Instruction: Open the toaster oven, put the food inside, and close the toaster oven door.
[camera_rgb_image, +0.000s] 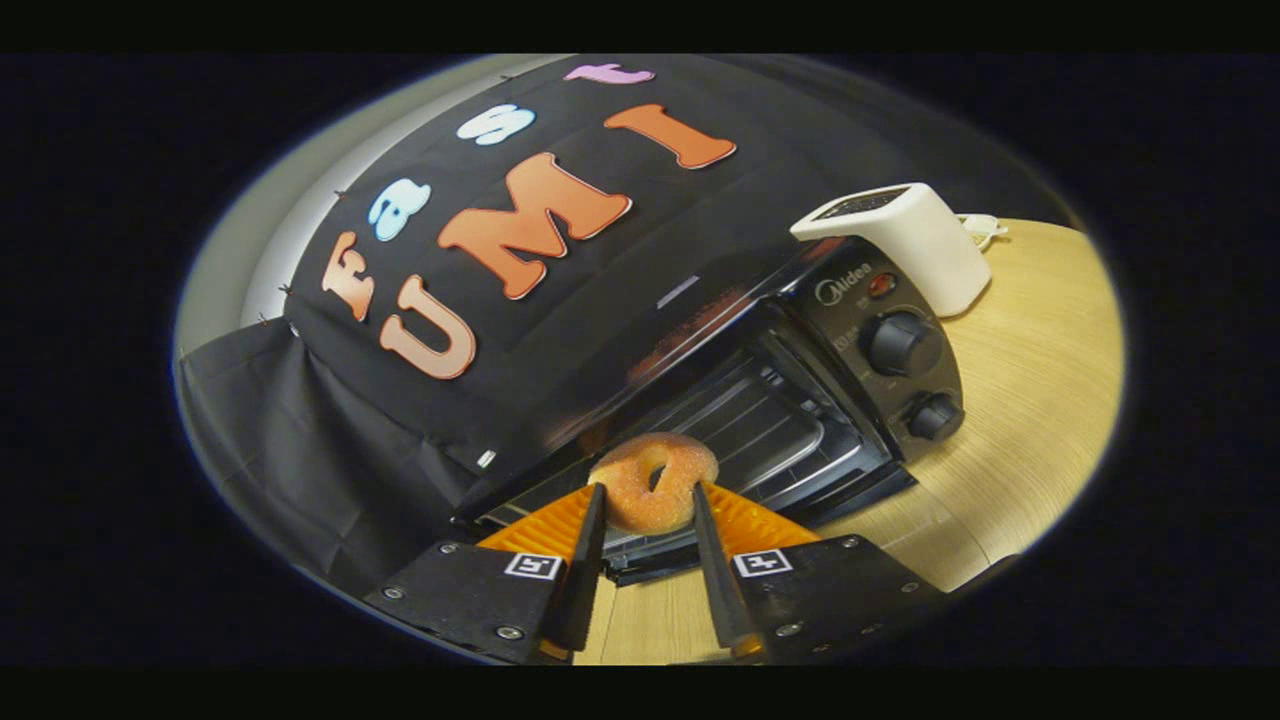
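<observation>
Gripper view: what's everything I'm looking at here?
Doughnut: one, sugared orange-brown, between the tool's fingers, in front of the open oven.
Toaster oven: one, black, on the table, door down, wire rack inside.
Knobs: two, black, on the oven's panel.
Toaster: one, white, behind the oven.
Table: one, light wood.
Cloth wall: one, black, behind the oven.
Tool: one, fingers pressing the doughnut's sides.

White pop-up toaster (905, 245) standing on the wooden table (1040, 400), white cord (985, 230) lying behind it
</observation>
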